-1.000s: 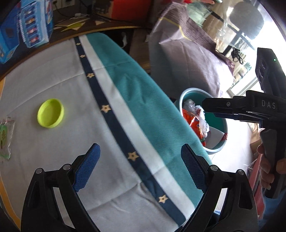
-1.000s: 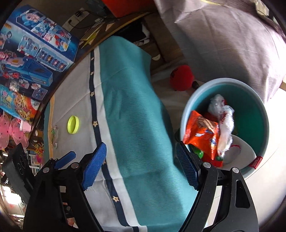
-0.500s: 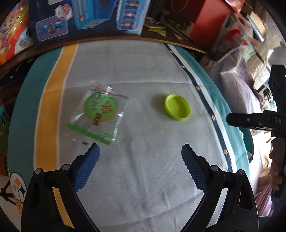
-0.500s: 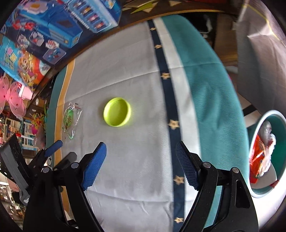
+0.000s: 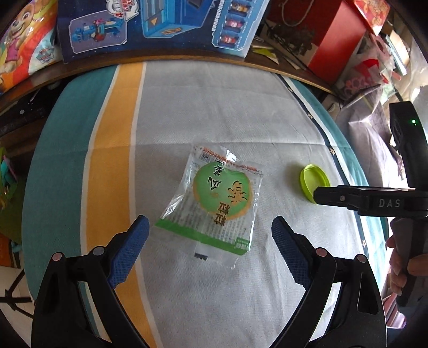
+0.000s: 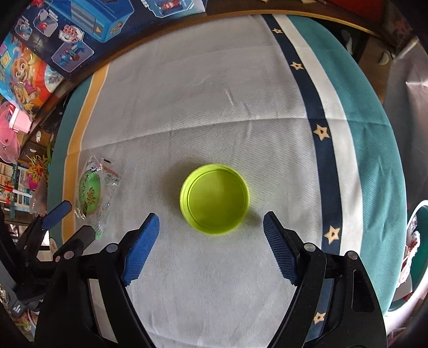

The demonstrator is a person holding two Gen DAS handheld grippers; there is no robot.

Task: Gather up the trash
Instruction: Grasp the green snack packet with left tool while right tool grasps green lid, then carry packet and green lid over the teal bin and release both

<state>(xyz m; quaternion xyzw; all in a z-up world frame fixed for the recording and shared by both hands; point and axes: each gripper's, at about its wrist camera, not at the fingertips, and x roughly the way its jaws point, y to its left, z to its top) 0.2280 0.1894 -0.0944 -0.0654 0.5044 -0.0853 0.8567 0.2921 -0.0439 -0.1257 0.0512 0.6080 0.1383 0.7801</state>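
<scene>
A clear snack wrapper with a green round print [image 5: 218, 199] lies flat on the tablecloth, just ahead of my open, empty left gripper [image 5: 210, 230]. A lime-green plastic lid [image 6: 214, 199] lies open side up just ahead of my open, empty right gripper [image 6: 211, 226]. The lid also shows in the left wrist view [image 5: 313, 183], partly behind the right gripper's finger. The wrapper shows at the left of the right wrist view [image 6: 92, 188], next to the left gripper's fingertips [image 6: 57, 214]. The rim of the teal trash bin [image 6: 413, 214] shows at the right edge.
The table carries a white cloth [image 5: 214, 112] with yellow, teal and star-patterned navy stripes. Toy boxes [image 5: 160, 24] stand along the far edge and a red box [image 5: 337, 40] at the far right. The bin sits beyond the table's right edge.
Both grippers swung left from the bin side to over the table. The left one now faces the wrapper, the right one faces the lid, and both came closer to these items.
</scene>
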